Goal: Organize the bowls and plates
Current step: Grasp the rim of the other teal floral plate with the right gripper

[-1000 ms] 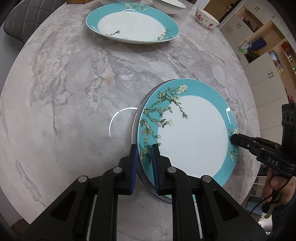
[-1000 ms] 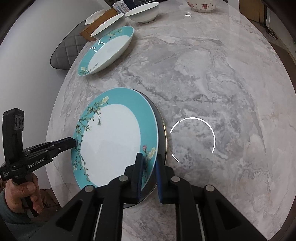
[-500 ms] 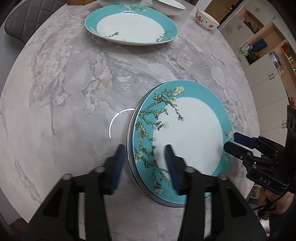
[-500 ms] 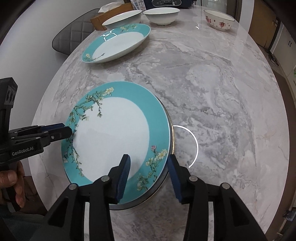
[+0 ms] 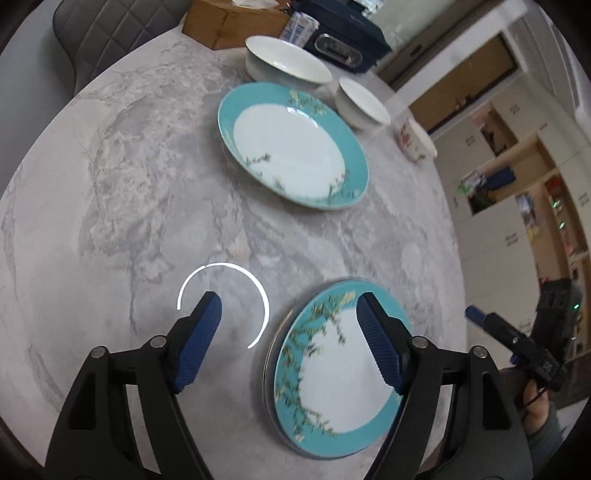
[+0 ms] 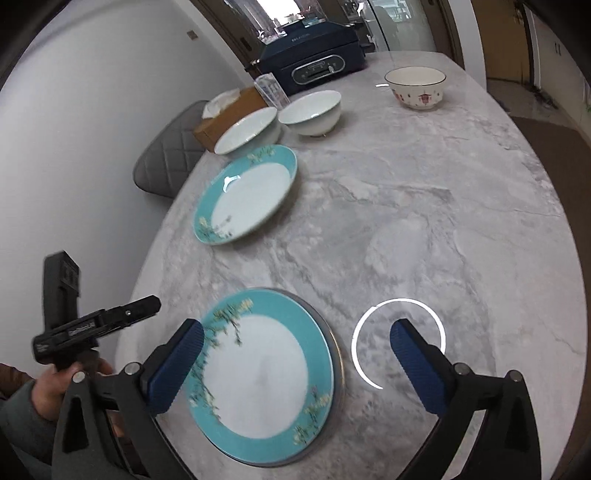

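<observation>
A teal-rimmed plate with a blossom branch (image 5: 340, 373) (image 6: 258, 373) lies stacked on another plate near the table's front edge. My left gripper (image 5: 286, 339) hangs above its left side; its jaws are opening and hold nothing. Above the same plate's right side my right gripper (image 6: 297, 354) is also opening, nothing between its blue pads. Each gripper shows in the other's view, the right gripper (image 5: 517, 343) and the left gripper (image 6: 96, 325). A second teal plate (image 5: 291, 144) (image 6: 247, 195) lies farther back. Behind it stand two white bowls (image 5: 288, 66) (image 6: 312, 112) and a floral bowl (image 6: 415, 88).
A cardboard tissue box (image 5: 225, 22), a clear glass (image 6: 271, 90) and a dark blue appliance (image 6: 314, 62) stand at the far end of the marble table (image 6: 424, 221). A grey quilted chair (image 6: 166, 162) sits at the table's left side. Cabinets (image 5: 517, 206) line the room.
Both grippers let go of the near plate's rim, opened wide and rose away from it. The plate now lies flat on the one beneath. The views tilted up toward the far dishes.
</observation>
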Motion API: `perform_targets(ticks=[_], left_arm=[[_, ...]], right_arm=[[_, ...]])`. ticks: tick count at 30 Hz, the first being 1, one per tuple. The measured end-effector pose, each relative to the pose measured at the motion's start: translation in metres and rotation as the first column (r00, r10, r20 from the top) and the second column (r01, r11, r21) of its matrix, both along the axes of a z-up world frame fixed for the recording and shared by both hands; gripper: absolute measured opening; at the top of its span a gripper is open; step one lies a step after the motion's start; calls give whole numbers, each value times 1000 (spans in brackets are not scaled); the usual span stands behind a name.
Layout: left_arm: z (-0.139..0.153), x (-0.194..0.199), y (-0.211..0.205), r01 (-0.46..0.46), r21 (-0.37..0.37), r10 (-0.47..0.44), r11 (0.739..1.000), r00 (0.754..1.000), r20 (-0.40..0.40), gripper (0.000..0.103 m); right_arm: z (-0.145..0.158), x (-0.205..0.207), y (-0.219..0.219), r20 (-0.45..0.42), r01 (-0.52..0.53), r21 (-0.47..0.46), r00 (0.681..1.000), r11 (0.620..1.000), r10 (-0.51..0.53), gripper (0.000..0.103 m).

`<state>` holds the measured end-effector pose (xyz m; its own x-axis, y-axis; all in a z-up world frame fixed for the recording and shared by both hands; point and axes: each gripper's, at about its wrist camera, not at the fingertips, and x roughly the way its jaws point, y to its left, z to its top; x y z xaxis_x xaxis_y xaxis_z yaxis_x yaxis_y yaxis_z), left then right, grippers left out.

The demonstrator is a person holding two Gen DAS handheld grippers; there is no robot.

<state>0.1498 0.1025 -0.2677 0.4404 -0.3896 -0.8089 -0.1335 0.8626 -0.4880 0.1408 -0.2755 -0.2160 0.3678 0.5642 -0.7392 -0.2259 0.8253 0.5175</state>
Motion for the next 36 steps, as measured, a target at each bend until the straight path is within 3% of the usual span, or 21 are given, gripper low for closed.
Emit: perform_targets(ticks=[2,5,9,14,18,20,25,28,31,33,34,36], left_arm=[[5,20,14,-27,-22,27,999,1000,2,103],[15,51,29,-56,17,55,998,998,35,103],[13,106,48,-69,68,70,995,997,-22,103],[0,159,56,-49,113,59,992,995,-86,102],[-14,188,48,-6,167,23,986,995,-98,102],[-26,201,47,5,192,23,981,990,-141,102],[-39,211,52,3,120,12,993,991,-132,102],[-49,213,52,24,113,-6,993,988,-154,102],[-57,213,54,21,91,-5,996,985,-171,88],[-62,213,54,25,74,-11,997,983,-183,63],[-62,213,53,29,88,-13,996,984,-180,62],[-64,214,50,44,89,-27,995,982,-189,41]], right_arm=[[-2,27,-8,-49,9,72,999,997,-5,103],[-2,66,-9,-38,13,108,999,994,-9,103],[-11,119,6,-81,12,130,997,991,-2,103],[-41,183,42,-205,-23,130,978,991,50,103],[-58,207,70,-191,-84,67,977,994,96,102],[-69,217,76,-214,-93,86,971,992,109,97],[-83,230,80,-225,-98,139,966,986,127,95],[-89,233,82,-233,-118,145,961,982,149,85],[-94,235,83,-244,-120,149,957,981,155,75],[-95,235,83,-245,-121,149,957,981,155,72],[-95,234,84,-245,-126,147,956,981,159,68],[-95,233,89,-247,-146,127,953,981,174,58]])
